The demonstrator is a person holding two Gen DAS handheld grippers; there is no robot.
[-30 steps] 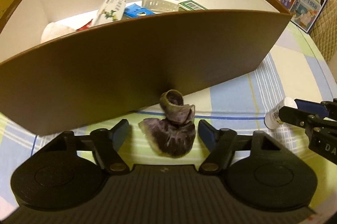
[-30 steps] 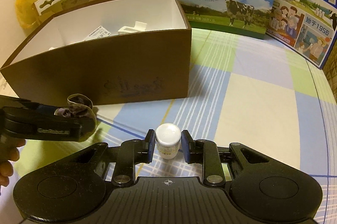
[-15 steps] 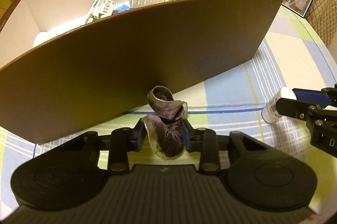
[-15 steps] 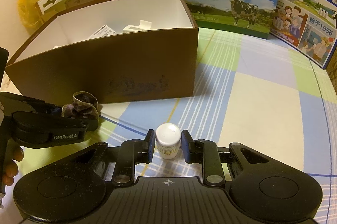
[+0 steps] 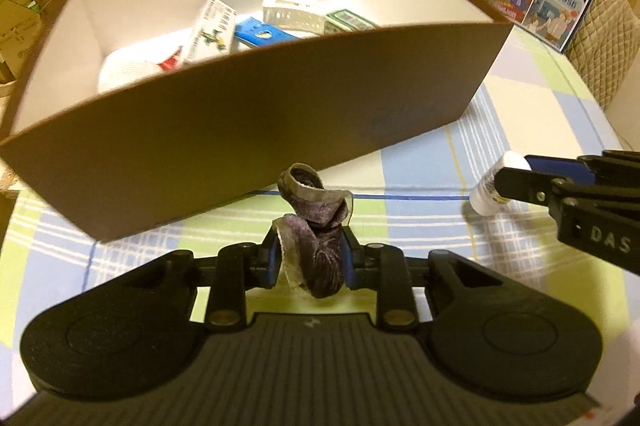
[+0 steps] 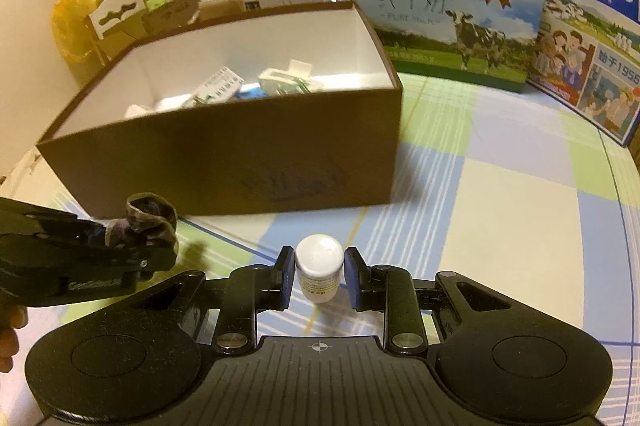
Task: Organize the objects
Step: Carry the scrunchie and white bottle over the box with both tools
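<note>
My left gripper [image 5: 310,258] is shut on a dark purple scrunchie [image 5: 314,230], held just above the checked tablecloth in front of the brown box [image 5: 248,113]. The same scrunchie [image 6: 150,222] pokes out of the left gripper [image 6: 168,246] at the lower left of the right wrist view. My right gripper [image 6: 319,276] is shut on a small white bottle [image 6: 319,266], lifted off the cloth. From the left wrist view this bottle [image 5: 490,187] shows at the right, in the right gripper [image 5: 516,177]. The open box [image 6: 240,161] holds several small packages.
Two milk cartons [image 6: 444,9] [image 6: 592,37] stand at the back of the table. A padded chair back [image 5: 600,37] is at the far right. Cardboard boxes and a yellow bag [image 6: 76,21] sit behind the box. A hand [image 6: 10,334] shows at the left edge.
My left gripper closed on the scrunchie and lifted it off the cloth toward the box. The right gripper kept its hold on the bottle and stayed almost still.
</note>
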